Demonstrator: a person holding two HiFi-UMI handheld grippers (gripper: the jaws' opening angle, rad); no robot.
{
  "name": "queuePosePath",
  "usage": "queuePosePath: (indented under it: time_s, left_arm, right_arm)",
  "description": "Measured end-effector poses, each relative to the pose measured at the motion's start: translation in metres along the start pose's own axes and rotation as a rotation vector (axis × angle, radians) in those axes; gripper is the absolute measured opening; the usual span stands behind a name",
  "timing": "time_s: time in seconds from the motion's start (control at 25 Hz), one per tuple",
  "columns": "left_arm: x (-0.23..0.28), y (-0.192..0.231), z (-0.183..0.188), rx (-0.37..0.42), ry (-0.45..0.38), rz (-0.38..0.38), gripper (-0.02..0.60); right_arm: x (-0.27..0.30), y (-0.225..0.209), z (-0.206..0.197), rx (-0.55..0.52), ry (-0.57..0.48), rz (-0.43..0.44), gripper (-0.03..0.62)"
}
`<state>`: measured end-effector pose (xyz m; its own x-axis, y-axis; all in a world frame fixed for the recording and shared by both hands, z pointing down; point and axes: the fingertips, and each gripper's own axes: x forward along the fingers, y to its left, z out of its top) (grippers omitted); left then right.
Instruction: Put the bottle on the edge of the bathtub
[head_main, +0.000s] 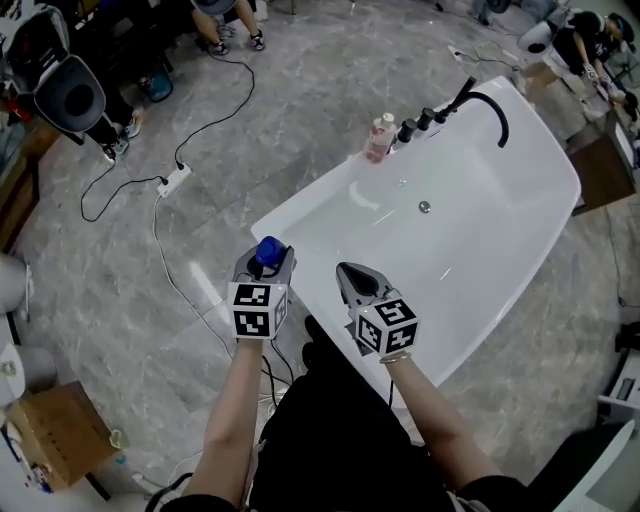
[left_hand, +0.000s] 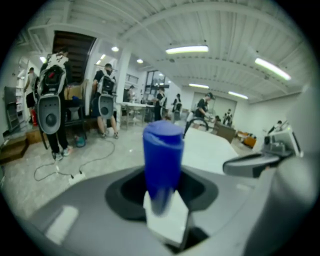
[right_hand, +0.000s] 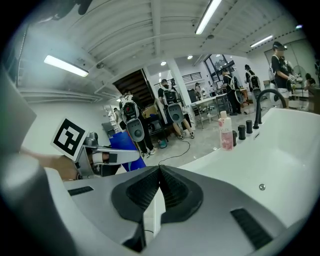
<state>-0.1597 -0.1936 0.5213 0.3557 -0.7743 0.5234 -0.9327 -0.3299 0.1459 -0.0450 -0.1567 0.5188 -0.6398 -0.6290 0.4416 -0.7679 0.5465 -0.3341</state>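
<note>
Your left gripper (head_main: 263, 268) sat closest under the head camera, its jaws pinching the bottle (left_hand: 162, 159) low on its body, with the blue cap clear above them. That bottle hung in the air just by the rim at the near end of the bathtub (head_main: 300, 205) and was not yet resting on it. Its long axis stood close to upright, cap uppermost and base down toward the rim. To set it down well, you probably needed to keep that axis vertical, bring the base flat over the middle of the rim's width, and lower until it bore weight before you let the jaws part. The rim looked glossy and rounded, so a base placed off-centre could have slid into the basin or off toward the floor. Your right gripper (head_main: 352, 281) hovered beside the left over the same near end, its jaws pressed together on nothing. At the far edge, a pink bottle (head_main: 380, 137) stood beside the black tap knobs (head_main: 420, 122) and the curved black faucet (head_main: 490, 105).
</note>
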Motion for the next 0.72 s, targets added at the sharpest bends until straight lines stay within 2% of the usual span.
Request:
queuePosePath:
  time_s: [0.32,0.72]
  left_arm:
    - [0.087,0.009,0.021,0.044,0.031,-0.042,0.158]
    - [0.19,0.002,0.04,0.112,0.03,-0.096,0.158]
  right_arm:
    - [0.032,-0.049,0.003,0.058,0.024,-0.047,0.003]
    - [0.061,-0.097,0.0,0.131,0.029,-0.097,0.003]
